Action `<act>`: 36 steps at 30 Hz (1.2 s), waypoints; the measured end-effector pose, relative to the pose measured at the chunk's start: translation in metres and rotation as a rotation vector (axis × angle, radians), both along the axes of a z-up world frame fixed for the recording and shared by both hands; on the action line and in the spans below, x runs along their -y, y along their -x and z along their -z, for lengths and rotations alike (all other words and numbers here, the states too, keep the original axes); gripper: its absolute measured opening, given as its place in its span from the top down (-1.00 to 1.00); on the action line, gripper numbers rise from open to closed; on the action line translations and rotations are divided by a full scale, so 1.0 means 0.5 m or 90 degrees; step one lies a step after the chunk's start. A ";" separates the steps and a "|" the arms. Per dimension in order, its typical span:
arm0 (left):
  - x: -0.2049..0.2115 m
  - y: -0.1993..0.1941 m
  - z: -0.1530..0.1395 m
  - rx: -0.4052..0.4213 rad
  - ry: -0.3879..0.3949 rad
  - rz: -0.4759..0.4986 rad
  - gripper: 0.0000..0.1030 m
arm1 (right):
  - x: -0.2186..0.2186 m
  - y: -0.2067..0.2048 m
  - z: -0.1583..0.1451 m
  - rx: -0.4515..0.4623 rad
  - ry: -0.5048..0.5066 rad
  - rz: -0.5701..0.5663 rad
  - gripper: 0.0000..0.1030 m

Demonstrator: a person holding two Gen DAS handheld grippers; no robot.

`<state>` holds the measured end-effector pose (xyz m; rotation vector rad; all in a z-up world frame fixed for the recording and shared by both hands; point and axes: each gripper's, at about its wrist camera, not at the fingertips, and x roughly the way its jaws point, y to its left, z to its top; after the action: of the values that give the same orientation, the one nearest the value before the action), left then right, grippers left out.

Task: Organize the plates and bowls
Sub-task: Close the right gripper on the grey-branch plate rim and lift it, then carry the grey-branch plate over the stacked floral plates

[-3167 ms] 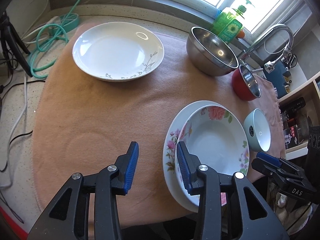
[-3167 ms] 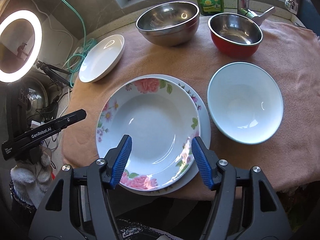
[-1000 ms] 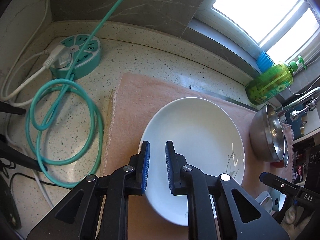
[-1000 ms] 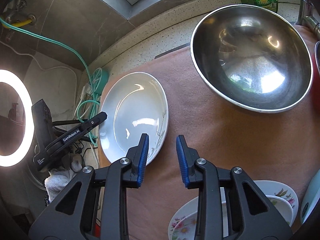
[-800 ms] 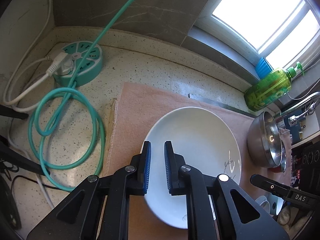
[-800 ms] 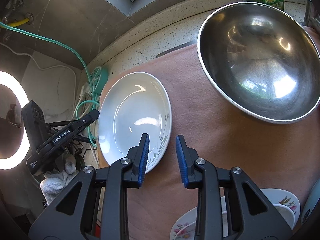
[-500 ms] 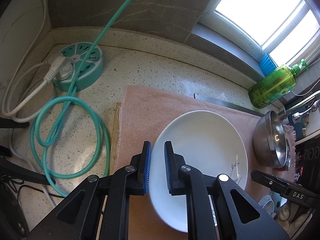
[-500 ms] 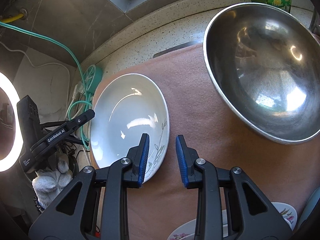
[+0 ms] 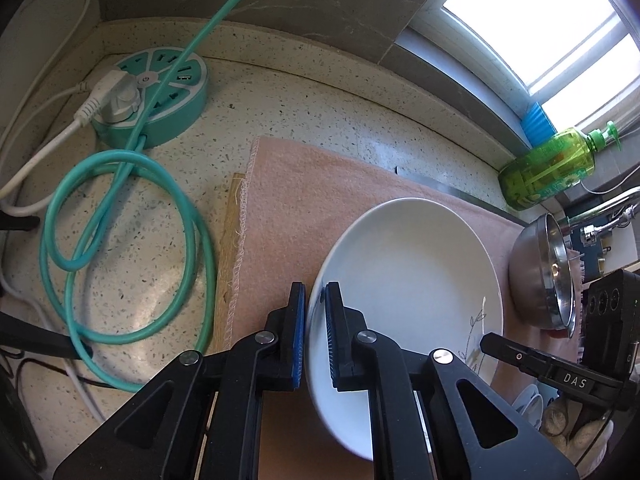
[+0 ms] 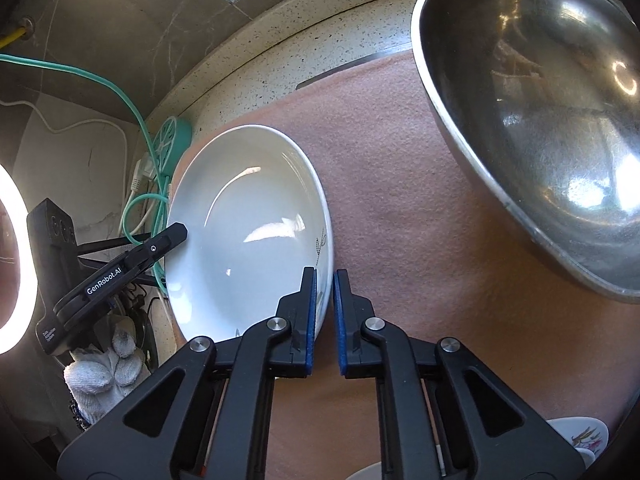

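Now both your grippers have hold of the same white, shallow ceramic plate (image 9: 404, 280), one on each side of its rim. Your right gripper (image 10: 324, 280) has just been closing: half a second ago its jaws stood apart astride the rim, and now the blue pads pinch the edge by the small grey sprig print. Your left gripper (image 9: 316, 296) narrowed only a touch over that time and sits clamped on the opposite rim, the plate's edge running down between its jaws.

What that means, by my reading: the two-handed grasp looks complete, so the plate seems ready to lift and carry toward the flowered plates (image 10: 580, 440) showing at the lower right corner of the right wrist view, below your right jaws.

Plate notes:
- Plain glazed white, glossy, with window glare across the well.
- Raised lip, deep enough to nest.
- Appears tilted in the left wrist view; whether it has left the pink cloth (image 10: 400, 160) on the desk, you cannot tell.

Beyond your right jaws, up and to the right, stands a large steel mixing bowl (image 10: 532, 112), apart from the plate.
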<state>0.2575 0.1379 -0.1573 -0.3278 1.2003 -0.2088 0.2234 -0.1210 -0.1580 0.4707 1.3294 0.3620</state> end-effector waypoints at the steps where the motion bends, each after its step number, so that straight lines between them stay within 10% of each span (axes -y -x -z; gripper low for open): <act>1: 0.003 0.000 -0.003 0.002 -0.002 0.002 0.84 | -0.002 -0.001 -0.002 0.002 0.006 -0.004 0.84; 36: 0.014 0.213 -0.128 0.090 -0.004 -0.098 0.84 | 0.032 0.124 -0.121 0.102 0.008 -0.126 0.83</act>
<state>0.1510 0.1309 -0.0935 -0.3917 1.0315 -0.0927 0.1614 -0.1368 -0.0977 0.2938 1.2243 0.5434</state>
